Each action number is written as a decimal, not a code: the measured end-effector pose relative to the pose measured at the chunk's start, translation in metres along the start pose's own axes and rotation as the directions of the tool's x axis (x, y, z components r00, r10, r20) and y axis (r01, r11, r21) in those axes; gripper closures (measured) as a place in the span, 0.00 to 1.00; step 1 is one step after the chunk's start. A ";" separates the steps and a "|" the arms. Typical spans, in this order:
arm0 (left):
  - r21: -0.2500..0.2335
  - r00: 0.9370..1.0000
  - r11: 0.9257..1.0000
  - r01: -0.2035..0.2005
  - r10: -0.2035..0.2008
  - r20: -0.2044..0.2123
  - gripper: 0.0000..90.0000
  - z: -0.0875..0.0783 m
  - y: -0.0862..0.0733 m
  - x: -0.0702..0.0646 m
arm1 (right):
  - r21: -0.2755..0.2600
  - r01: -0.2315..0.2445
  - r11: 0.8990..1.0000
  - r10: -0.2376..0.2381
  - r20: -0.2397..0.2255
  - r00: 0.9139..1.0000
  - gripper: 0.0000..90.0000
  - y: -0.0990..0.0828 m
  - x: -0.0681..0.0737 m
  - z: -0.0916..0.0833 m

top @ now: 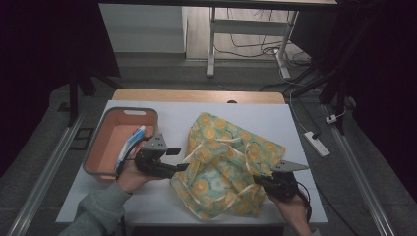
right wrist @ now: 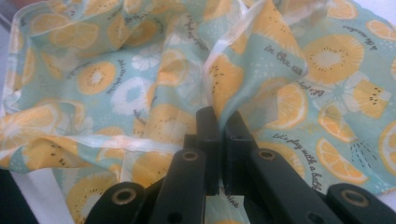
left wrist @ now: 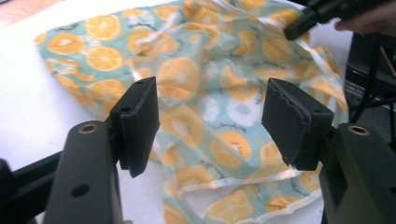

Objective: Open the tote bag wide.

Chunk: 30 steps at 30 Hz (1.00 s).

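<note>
The right gripper (right wrist: 219, 122) has its jaws clenched on a fold of the cloth (top: 231, 164), which lies crumpled mid-table (top: 275, 115). The left gripper (left wrist: 212, 123) hangs over the cloth's edge, jaws spread wide and empty. In the high view, a bin (top: 101, 142) holding tubes (top: 132, 144) stands just left.

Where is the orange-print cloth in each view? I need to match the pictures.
High view: the orange-print cloth lies crumpled at centre-right of the white table, between both grippers.
Left gripper view: it spreads across the middle, beyond the open jaws.
Right gripper view: it covers most of the picture, a fold pinched in the shut jaws.
Shared landmark: its pale ribbon edging.
</note>
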<state>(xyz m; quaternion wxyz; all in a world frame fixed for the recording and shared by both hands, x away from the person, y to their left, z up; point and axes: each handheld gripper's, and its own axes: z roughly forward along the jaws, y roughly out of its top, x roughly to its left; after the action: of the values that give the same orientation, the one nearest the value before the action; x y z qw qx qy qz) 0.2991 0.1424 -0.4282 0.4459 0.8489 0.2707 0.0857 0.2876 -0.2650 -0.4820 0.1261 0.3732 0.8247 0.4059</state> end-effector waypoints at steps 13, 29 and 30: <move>0.061 0.996 0.998 0.018 -0.013 -0.084 0.34 -0.004 0.021 0.023 | -0.010 0.009 1.000 -0.009 -0.002 1.000 0.97 -0.001 -0.003 0.002; 0.064 0.972 0.989 0.132 -0.116 -0.203 0.34 -0.031 0.015 0.078 | -0.034 0.039 0.999 -0.040 -0.015 0.999 0.98 -0.001 0.000 0.001; 0.069 0.971 0.989 0.134 -0.116 -0.211 0.34 -0.032 0.014 0.080 | -0.033 0.040 0.999 -0.041 -0.014 0.999 0.98 -0.001 0.001 0.001</move>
<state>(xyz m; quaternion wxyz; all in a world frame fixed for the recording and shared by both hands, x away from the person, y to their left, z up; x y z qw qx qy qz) 0.3591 0.2017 -0.4062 0.3842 0.8344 0.3718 0.1338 0.2876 -0.2641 -0.4835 0.1341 0.3512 0.8263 0.4195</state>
